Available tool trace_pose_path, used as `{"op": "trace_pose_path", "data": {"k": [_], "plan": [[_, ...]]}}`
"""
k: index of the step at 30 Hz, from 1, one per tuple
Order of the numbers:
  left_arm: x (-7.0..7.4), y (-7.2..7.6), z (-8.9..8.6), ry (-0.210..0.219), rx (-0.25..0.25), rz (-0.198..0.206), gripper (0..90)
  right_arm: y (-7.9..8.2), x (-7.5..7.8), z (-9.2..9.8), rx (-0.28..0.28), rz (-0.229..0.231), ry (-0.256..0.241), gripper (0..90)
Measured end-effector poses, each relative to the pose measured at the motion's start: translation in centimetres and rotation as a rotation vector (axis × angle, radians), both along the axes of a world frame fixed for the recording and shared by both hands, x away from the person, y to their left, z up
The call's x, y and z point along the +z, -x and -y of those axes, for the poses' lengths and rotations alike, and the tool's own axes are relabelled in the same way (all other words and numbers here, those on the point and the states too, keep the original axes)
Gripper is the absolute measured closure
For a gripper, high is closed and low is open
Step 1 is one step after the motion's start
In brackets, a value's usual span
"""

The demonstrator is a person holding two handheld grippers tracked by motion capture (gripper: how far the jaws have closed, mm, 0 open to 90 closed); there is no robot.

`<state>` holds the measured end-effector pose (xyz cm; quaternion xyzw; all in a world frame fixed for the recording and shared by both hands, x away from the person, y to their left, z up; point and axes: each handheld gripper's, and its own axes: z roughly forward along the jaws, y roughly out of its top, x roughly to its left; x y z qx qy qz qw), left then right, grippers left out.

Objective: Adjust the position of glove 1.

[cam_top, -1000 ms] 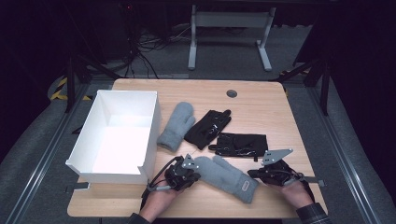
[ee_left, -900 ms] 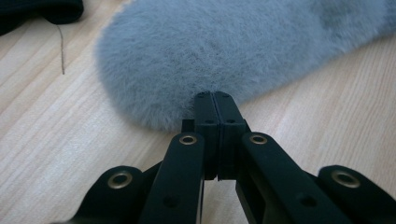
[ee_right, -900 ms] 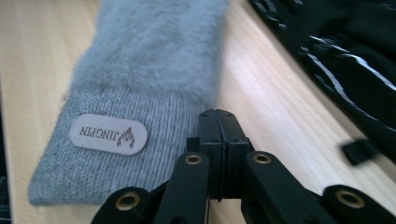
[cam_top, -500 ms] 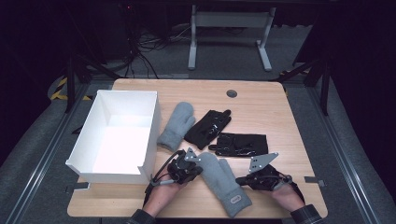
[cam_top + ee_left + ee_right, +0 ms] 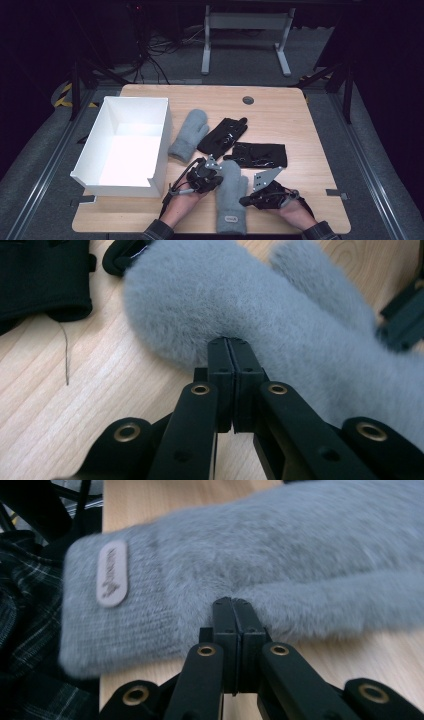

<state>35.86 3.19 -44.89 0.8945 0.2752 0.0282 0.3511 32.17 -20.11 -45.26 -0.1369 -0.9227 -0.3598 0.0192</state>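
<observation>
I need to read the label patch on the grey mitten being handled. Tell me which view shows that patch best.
The right gripper view: the label patch sits large on the cuff of the grey mitten, though its lettering is blurred. The high view shows the patch tiny near the cuff. The left gripper view shows the mitten's fluffy fingertip end.

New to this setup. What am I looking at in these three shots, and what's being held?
No robot arm here: a person at a wooden table holds a hand-operated set of tongs in each hand. The high view looks down from above the person's side; the left tongs and right tongs sit at the bottom. The other two pictures come from cameras riding on each pair of tongs, looking along their black jaws.

On the table: a white box, a grey mitten, two black gloves, and a second grey mitten near the front edge.

Both tongs have their jaws closed at that front mitten's fuzzy edge, left and right. They look pinched on it, though the fur hides the exact grip.
</observation>
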Motion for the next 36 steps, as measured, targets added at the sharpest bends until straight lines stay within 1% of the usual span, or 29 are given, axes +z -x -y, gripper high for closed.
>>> {"op": "trace_pose_path", "data": {"k": [2, 3, 4, 9, 11, 12, 15, 17, 20, 21, 22, 24, 26, 29, 32, 33, 34, 35, 36], "plan": [[0.0, -0.2, 0.2, 0.003, -0.004, -0.005, 89.8, 0.1, -0.1, -0.5, 0.013, -0.003, -0.007, 90.0], [0.0, -0.4, 0.3, 0.026, -0.006, -0.020, 89.8, 0.1, -0.1, -1.0, 0.022, -0.005, -0.009, 90.0], [0.0, -0.4, 0.4, 0.027, -0.009, -0.024, 89.8, 0.1, -0.2, -1.2, 0.028, -0.007, -0.012, 90.0], [0.0, -0.6, 0.9, 0.019, -0.019, -0.025, 89.8, 0.3, -0.4, -2.5, 0.053, -0.006, -0.027, 90.0], [0.0, -0.7, 1.1, 0.013, -0.025, -0.028, 89.9, 0.5, -0.5, -3.1, 0.062, 0.003, -0.029, 90.0], [-0.1, -0.8, 1.2, 0.014, -0.026, -0.023, 89.9, 0.5, -0.5, -3.4, 0.067, 0.008, -0.027, 90.0], [-0.1, -0.9, 1.7, 0.023, -0.030, -0.037, 90.0, 0.5, -0.6, -4.1, 0.071, 0.018, -0.035, 90.0], [-0.1, -1.0, 1.9, 0.020, -0.036, -0.032, 90.0, 0.5, -0.7, -4.6, 0.078, 0.023, -0.038, 90.0], [-0.1, -1.0, 2.0, 0.010, -0.041, -0.034, 90.0, 0.6, -0.6, -4.6, 0.077, 0.026, -0.039, 90.0], [-0.1, -1.1, 1.9, 0.015, -0.039, -0.030, 90.0, 0.6, -0.6, -4.5, 0.077, 0.020, -0.043, 90.0], [0.0, -1.1, 1.8, 0.016, -0.038, -0.030, 89.9, 0.6, -0.5, -4.3, 0.076, 0.023, -0.045, 90.0], [0.2, -1.1, 1.5, 0.021, -0.036, -0.025, 89.5, 0.6, -0.1, -3.5, 0.057, 0.026, -0.060, 90.0], [0.5, -1.1, 1.1, 0.028, -0.032, -0.020, 89.5, 0.6, 0.4, -2.6, 0.037, 0.030, -0.080, 86.0], [0.9, -0.9, 0.5, 0.035, -0.028, -0.014, 89.4, 0.7, 1.1, -0.6, -0.019, 0.055, -0.098, 79.5], [1.0, -0.8, 0.2, 0.034, -0.031, -0.017, 89.5, 0.5, 1.5, 2.1, -0.112, 0.090, -0.093, 68.6], [0.9, -0.7, 0.2, 0.035, -0.033, -0.020, 89.5, 0.3, 1.6, 3.2, -0.153, 0.103, -0.091, 63.3], [0.8, -0.6, 0.3, 0.038, -0.035, -0.023, 89.5, 0.3, 1.6, 3.2, -0.153, 0.103, -0.091, 63.3], [0.6, -0.5, 0.5, 0.032, -0.045, -0.028, 89.5, 0.1, 1.7, 4.1, -0.188, 0.114, -0.088, 59.7], [0.5, -0.5, 0.7, 0.026, -0.053, -0.035, 89.6, -0.2, 1.7, 5.4, -0.241, 0.126, -0.079, 53.5]]}}
